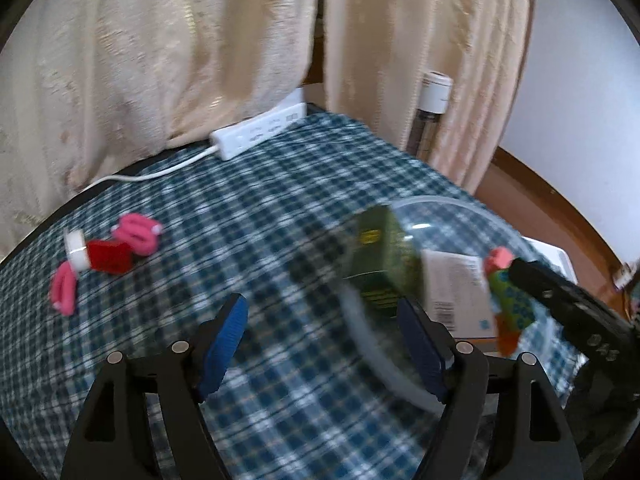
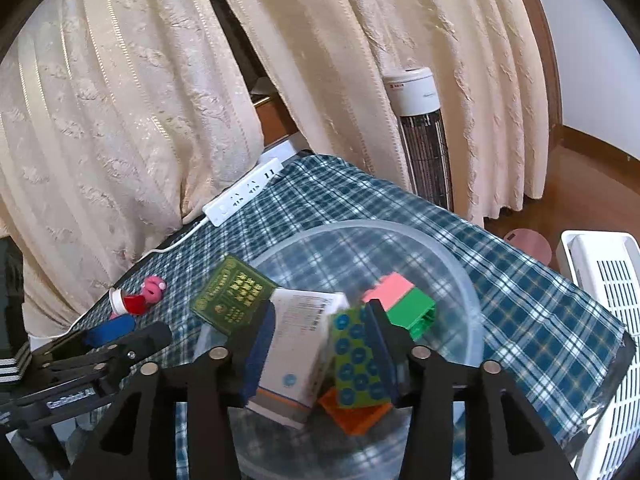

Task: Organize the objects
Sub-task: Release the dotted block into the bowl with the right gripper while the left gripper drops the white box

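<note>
My left gripper (image 1: 320,344) stands wide, its ribbed blue pads (image 1: 226,340) apart over bare checked cloth, gripping nothing; the right pad overlaps the blurred rim of the bowl (image 1: 440,204). The tablecloth (image 1: 280,208) is a woven teal-and-white plaid, flat, its far edge meeting cream, embossed curtains (image 1: 180,60). At ten o'clock from these jaws lie soft pink loops (image 1: 138,234) and a small red piece with a white cap (image 1: 106,256), well apart from the bowl; open cloth lies between.

My right gripper (image 2: 320,344) is partly open above the clear, round plastic bowl (image 2: 460,264). Between its pads stand a white rectangular carton (image 2: 300,344) and a green block printed with blue discs (image 2: 354,356); the right pad lies against the block's edge, though whether it presses I cannot tell. An orange block (image 2: 356,416) sits beneath at six o'clock, a pink-and-green brick (image 2: 404,300) at one o'clock, and a dark green patterned box (image 2: 232,296) leans on the rim at eleven o'clock. A white power strip (image 2: 240,196) lies at the table's far edge; a white slotted basket (image 2: 608,300) stands beyond the right edge.
</note>
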{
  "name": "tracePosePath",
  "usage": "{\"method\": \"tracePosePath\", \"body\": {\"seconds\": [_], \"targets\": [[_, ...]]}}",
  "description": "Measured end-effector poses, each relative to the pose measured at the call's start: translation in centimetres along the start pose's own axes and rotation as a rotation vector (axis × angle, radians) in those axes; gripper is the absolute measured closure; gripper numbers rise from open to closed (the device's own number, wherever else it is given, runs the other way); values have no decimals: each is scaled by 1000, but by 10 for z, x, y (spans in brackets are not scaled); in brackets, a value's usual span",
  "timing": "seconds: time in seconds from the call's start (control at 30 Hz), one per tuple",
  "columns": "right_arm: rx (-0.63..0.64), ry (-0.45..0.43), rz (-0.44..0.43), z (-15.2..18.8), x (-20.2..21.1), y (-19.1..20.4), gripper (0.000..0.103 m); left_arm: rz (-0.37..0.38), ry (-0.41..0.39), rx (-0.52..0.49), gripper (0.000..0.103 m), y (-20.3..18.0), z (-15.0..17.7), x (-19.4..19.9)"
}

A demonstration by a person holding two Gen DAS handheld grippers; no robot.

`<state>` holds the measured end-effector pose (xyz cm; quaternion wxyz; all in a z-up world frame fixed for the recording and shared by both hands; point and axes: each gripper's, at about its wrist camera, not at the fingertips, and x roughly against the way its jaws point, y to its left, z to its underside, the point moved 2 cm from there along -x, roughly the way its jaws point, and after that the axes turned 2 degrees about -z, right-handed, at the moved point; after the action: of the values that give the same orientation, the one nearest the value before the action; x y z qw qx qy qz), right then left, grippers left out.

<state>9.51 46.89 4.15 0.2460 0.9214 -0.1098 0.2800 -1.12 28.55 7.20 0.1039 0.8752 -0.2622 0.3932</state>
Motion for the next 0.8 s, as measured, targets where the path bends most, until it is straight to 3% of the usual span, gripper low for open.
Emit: {"method": "tracePosePath", "body": {"seconds": [0.73, 0.8], "targets": [[134, 23, -89, 9, -17, 101, 42, -206, 27, 197, 25, 144, 29, 3], [141, 24, -103, 11, -19, 109, 29, -228, 32, 221, 25, 159, 32, 1]]}}
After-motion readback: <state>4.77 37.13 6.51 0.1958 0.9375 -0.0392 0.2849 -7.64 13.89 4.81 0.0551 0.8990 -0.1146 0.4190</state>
